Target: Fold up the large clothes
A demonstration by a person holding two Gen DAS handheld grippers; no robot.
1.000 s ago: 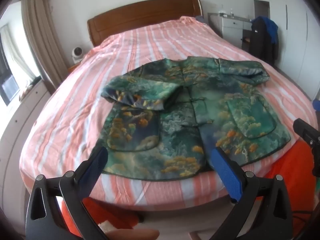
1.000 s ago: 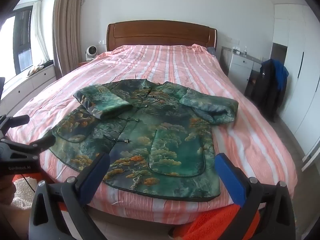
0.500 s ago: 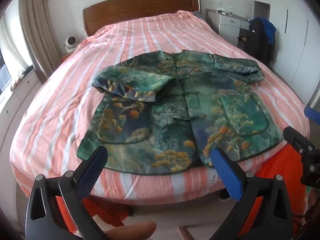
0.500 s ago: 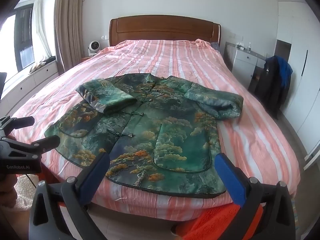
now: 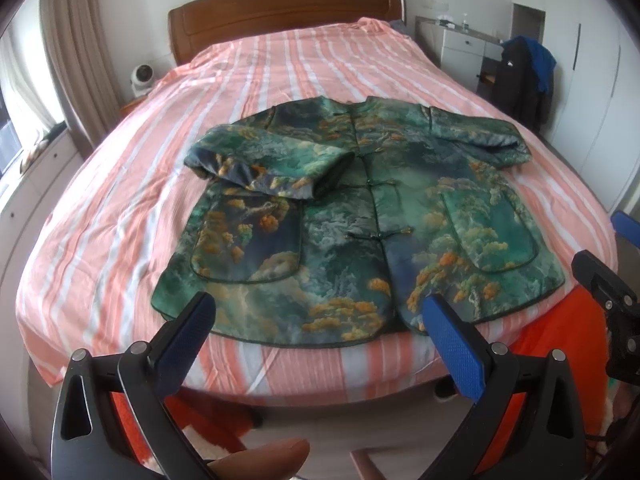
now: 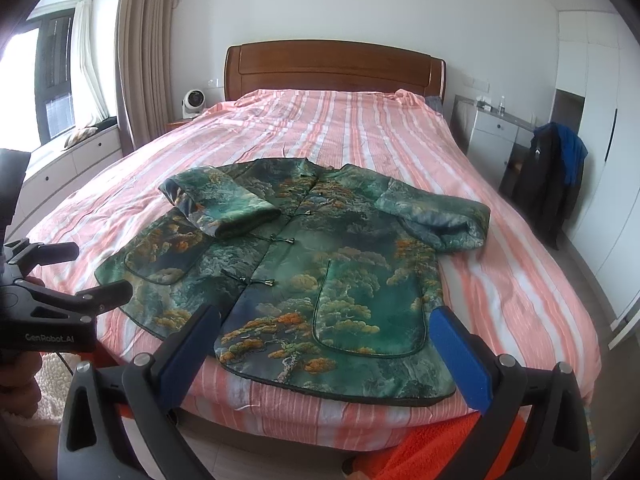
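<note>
Left wrist view: left gripper (image 5: pixel 316 334) w/ fingers wide apart, holding nothing, now pulled back a bit from the bed's (image 5: pixel 100 216) foot vs a sec ago. Green jacket (image 5: pixel 360 224) lies flat, front up, both sleeves folded in.

Right wrist view: right gripper (image 6: pixel 326 350) also spread wide, empty, also backed off; jacket's hem (image 6: pixel 332 386) sits nr the mattress edge. Looks like sleeves are done; body fold probably comes next.

Left tool (image 5: pixel 316 322) spread wide and empty, right tool (image 6: pixel 326 332) likewise spread and empty, both level, side by side, pointing forward
</note>
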